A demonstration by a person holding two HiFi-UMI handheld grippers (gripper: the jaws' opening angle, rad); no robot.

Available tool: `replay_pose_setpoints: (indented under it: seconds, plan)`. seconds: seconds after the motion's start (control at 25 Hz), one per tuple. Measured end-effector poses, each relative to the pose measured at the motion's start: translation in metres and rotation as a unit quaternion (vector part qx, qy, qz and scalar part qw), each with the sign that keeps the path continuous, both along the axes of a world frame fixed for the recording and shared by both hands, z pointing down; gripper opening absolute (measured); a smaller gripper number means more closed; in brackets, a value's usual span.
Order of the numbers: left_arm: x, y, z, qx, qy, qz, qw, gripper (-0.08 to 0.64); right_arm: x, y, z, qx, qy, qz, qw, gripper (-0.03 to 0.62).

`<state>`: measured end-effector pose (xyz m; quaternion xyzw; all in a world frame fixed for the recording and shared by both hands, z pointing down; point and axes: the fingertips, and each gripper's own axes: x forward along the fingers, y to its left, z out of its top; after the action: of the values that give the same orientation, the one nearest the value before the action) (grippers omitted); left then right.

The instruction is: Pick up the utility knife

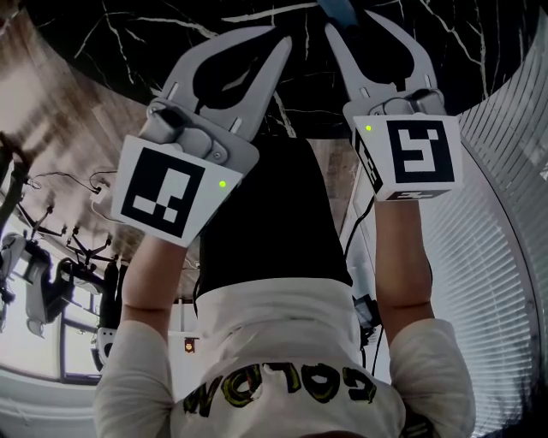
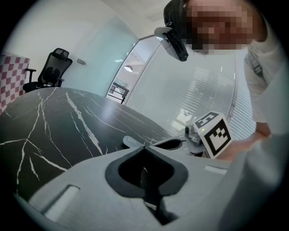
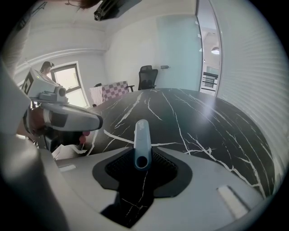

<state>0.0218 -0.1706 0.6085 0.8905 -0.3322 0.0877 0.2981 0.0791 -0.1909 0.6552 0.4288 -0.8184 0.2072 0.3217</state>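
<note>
The utility knife point(image 3: 142, 135) is a slim blue-grey bar lying on the black marble table point(image 3: 194, 122), pointing away from the right gripper view. Its near end sits between the jaws of my right gripper point(image 3: 142, 151), and both tips lie against its sides. In the head view only the knife's blue end point(image 1: 340, 8) shows at the top edge, inside the right gripper point(image 1: 353, 19). My left gripper point(image 1: 284, 41) hangs beside it on the left, shut and empty; its tips meet point(image 2: 144, 148) above the table.
The dark table point(image 2: 54, 122) curves away with white veins. A black office chair point(image 3: 146, 76) and a checkered panel stand beyond its far side. Glass walls and blinds ring the room. The table's near edge runs by my body point(image 1: 282, 222).
</note>
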Motion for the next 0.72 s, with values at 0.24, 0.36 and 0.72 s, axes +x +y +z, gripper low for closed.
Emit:
replay_pose_setpoints:
  seconds: [0.24,0.36,0.72]
  plan:
    - [-0.001,0.004,0.002,0.002,-0.002,0.001,1.0,0.0,0.003,0.005,0.001,0.0,-0.009,0.011,1.0,0.13]
    - [0.001,0.007,0.003,0.005,-0.003,0.001,1.0,0.0,0.008,0.009,0.002,0.0,-0.016,0.016,1.0,0.13]
    - [0.005,0.009,-0.013,0.015,-0.006,0.006,0.9999,0.0,0.013,0.012,-0.024,0.011,-0.031,0.031,0.999,0.13]
